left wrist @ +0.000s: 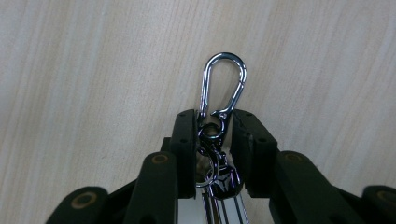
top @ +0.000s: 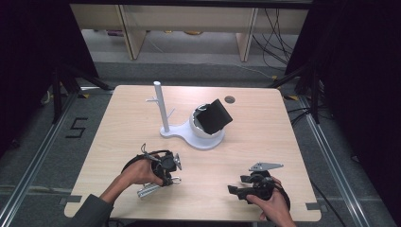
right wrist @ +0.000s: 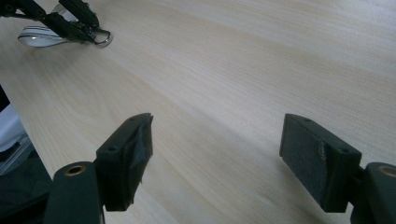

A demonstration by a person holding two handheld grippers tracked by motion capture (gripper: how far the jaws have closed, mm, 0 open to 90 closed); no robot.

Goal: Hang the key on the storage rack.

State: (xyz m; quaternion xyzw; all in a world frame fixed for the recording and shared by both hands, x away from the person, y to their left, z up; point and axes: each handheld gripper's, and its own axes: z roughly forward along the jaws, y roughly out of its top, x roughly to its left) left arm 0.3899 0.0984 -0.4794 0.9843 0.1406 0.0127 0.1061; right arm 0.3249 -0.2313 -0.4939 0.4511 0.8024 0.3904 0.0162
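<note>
Left gripper view showed the left gripper (left wrist: 214, 140) clenched on a keychain (left wrist: 222, 93), seemingly for hanging on the white stand (top: 161, 106), while the right gripper (right wrist: 215, 158) gaped empty.

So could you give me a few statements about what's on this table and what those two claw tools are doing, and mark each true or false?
1. The left gripper is closed on a keychain with a silver carabiner clip. True.
2. The right gripper holds a key. False: its jaws stand wide apart with nothing between them.
3. A white stand with an upright post sits at the far middle of the wooden table. True.
4. The keychain hangs on the post. False: it is in the left gripper, near the table's front edge.
5. A black object sits in the stand's white bowl. True.
</note>
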